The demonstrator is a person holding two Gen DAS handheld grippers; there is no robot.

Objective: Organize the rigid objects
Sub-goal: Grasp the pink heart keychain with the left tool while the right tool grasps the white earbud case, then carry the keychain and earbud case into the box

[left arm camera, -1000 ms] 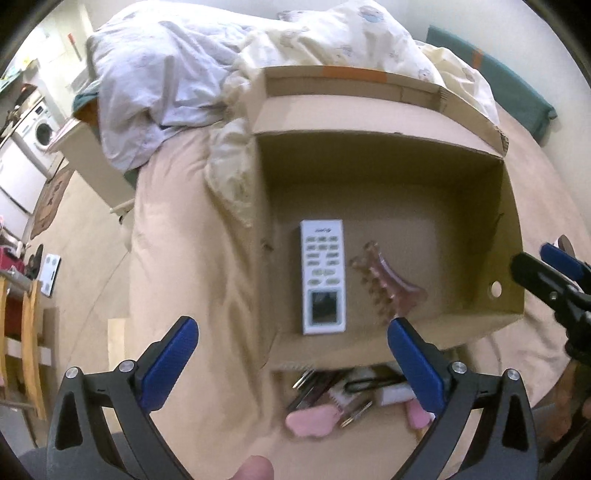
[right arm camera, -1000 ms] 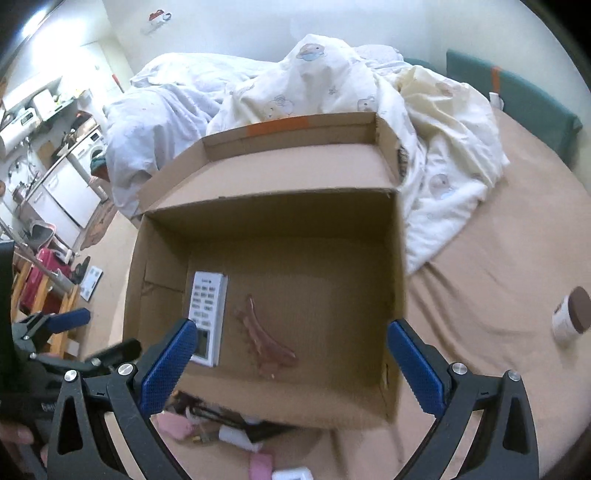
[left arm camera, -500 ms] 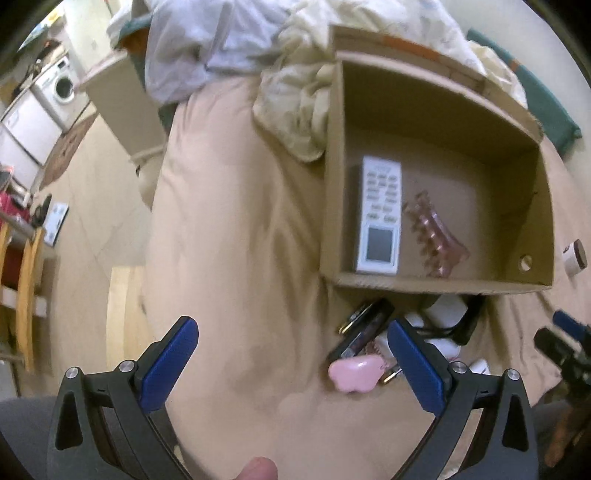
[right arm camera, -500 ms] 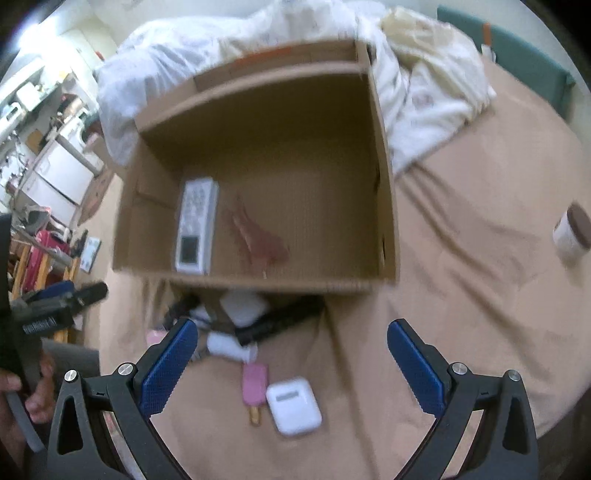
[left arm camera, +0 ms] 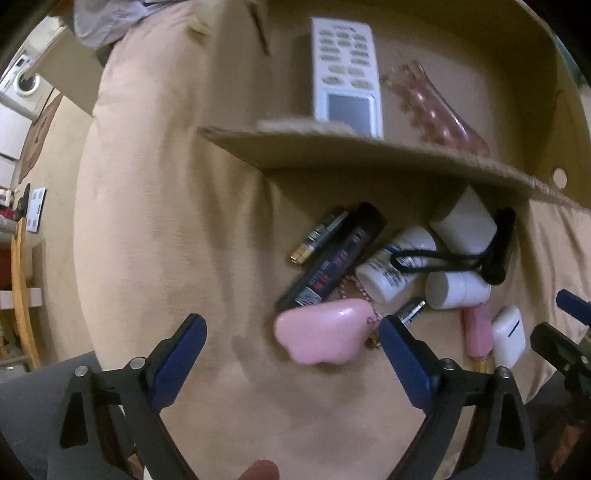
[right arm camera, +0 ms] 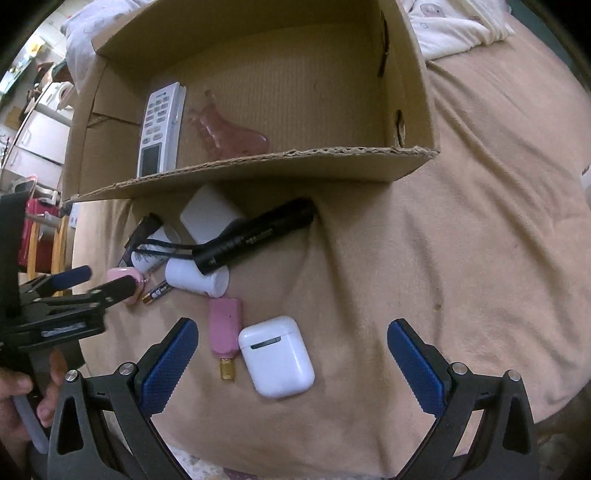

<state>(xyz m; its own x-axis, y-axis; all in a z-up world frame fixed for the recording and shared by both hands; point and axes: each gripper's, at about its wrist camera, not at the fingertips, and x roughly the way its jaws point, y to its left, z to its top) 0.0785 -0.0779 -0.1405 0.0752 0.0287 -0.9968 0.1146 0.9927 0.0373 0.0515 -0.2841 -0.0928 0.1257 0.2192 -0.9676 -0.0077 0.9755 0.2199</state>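
Note:
A cardboard box (left arm camera: 369,147) (right arm camera: 295,162) on the bed holds a white remote (left arm camera: 345,74) (right arm camera: 160,125) and a pink hair claw (left arm camera: 436,110) (right arm camera: 229,136). In front of it lies a pile: a pink heart-shaped case (left arm camera: 325,332), a black flashlight (right arm camera: 255,232), white bottles (left arm camera: 395,269) (right arm camera: 195,277), batteries (left arm camera: 321,236), a pink stick (right arm camera: 225,325) and a white earbud case (right arm camera: 277,356). My left gripper (left arm camera: 291,350) is open just above the pink case. My right gripper (right arm camera: 291,354) is open around the earbud case.
The bed has a tan sheet (right arm camera: 461,240). A white duvet (right arm camera: 461,26) lies behind the box. The bed's left edge drops to the floor, with a washing machine (left arm camera: 22,81) beyond. My left gripper also shows at the right wrist view's left edge (right arm camera: 92,284).
Both grippers have dropped down and pulled back from the box toward the pile in front of it. Both stay open and empty.

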